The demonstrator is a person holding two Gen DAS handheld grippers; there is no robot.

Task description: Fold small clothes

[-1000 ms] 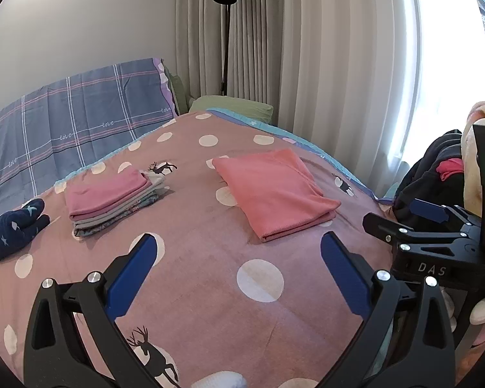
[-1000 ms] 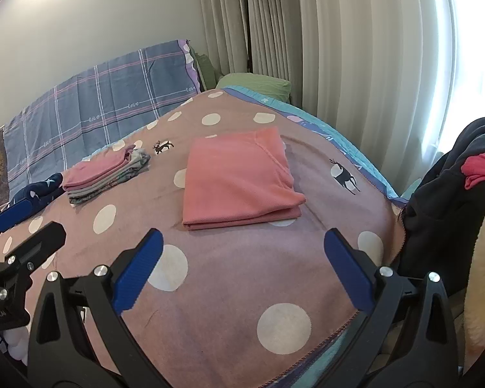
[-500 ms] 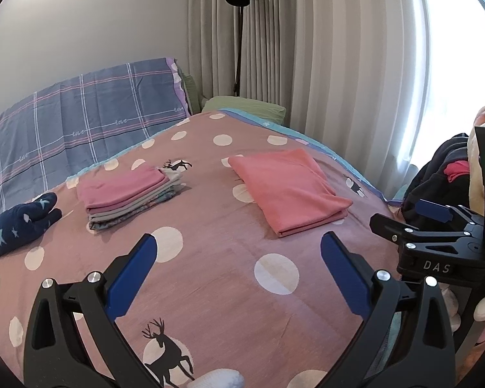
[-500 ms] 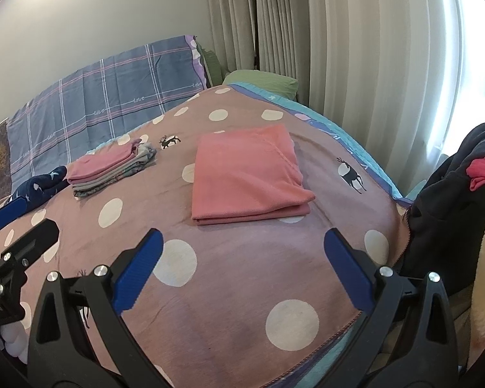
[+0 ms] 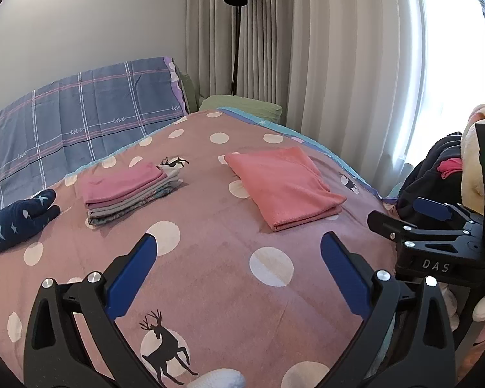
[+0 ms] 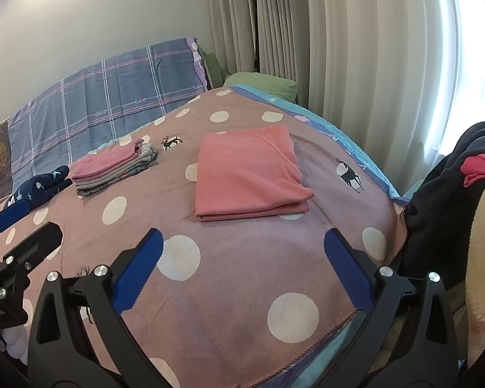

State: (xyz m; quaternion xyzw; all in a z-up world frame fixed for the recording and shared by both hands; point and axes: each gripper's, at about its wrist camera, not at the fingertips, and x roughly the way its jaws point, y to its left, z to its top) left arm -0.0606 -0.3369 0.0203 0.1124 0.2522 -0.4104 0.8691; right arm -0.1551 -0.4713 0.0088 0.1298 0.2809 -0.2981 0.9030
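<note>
A folded salmon-pink garment (image 5: 284, 182) (image 6: 247, 179) lies flat on the polka-dot bedspread (image 5: 210, 258) (image 6: 236, 274). To its left sits a neat stack of folded small clothes (image 5: 129, 189) (image 6: 113, 169) with a pink piece on top. My left gripper (image 5: 236, 258) hovers open over the bedspread, well short of both piles, holding nothing. My right gripper (image 6: 241, 253) is open too, just short of the pink garment's near edge. In the left wrist view the right gripper (image 5: 407, 216) shows at the right edge.
A navy star-print soft item (image 5: 19, 221) lies at the left. A blue plaid cover (image 5: 80, 123) and green pillow (image 5: 242, 105) sit at the headboard. Dark clothes (image 6: 449, 194) are heaped off the bed's right side. A floor lamp (image 5: 236, 26) stands by the curtains.
Both grippers have drawn back and risen, so the garment and stack look farther away. Nothing on the bed has moved. Both stay open.
</note>
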